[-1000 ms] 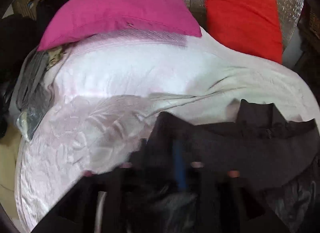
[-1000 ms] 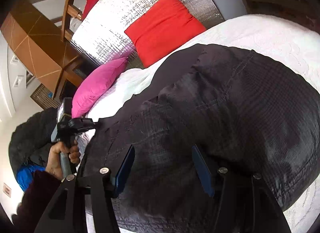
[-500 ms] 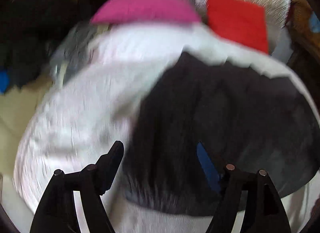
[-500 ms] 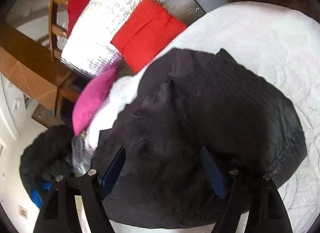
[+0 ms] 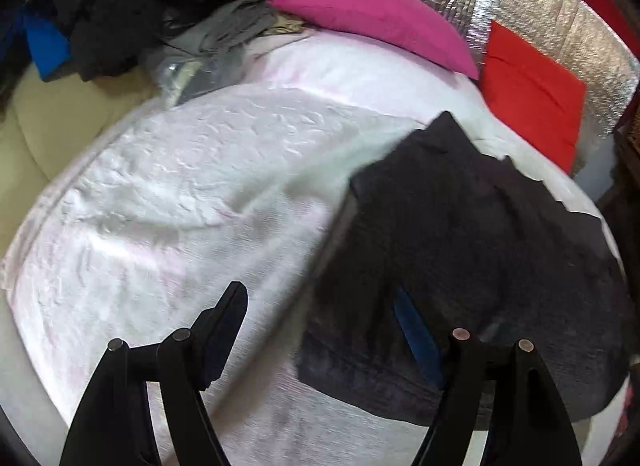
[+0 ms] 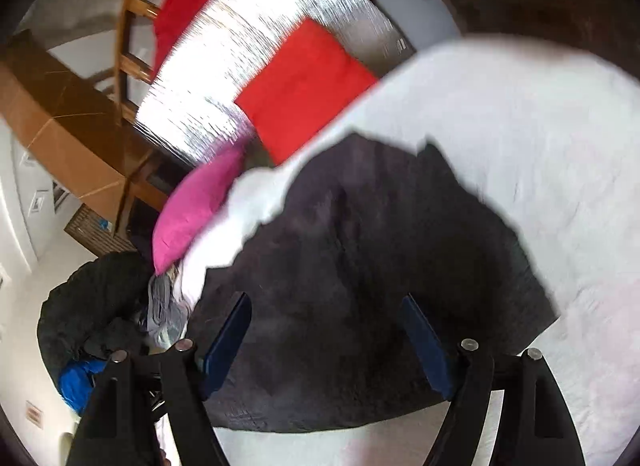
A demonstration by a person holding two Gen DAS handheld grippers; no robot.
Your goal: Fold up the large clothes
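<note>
Now both claws stood wide, gripping nothing: left gripper (image 5: 320,326) and right gripper (image 6: 326,330) hovered over the dark grey folded garment (image 6: 372,278), which lay flat on the white quilted bedspread (image 5: 180,193), near a magenta pillow (image 5: 376,21).

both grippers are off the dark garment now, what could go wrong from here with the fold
1. The dark garment lies bunched with ragged, uneven edges, so folding it further as it is would likely come out lopsided.
2. The left gripper straddles its near edge with open jaws, and the right gripper is open above it; closing there might pinch the white bedspread too.
3. It sits near the red pillow, so spreading it could push against that.
</note>
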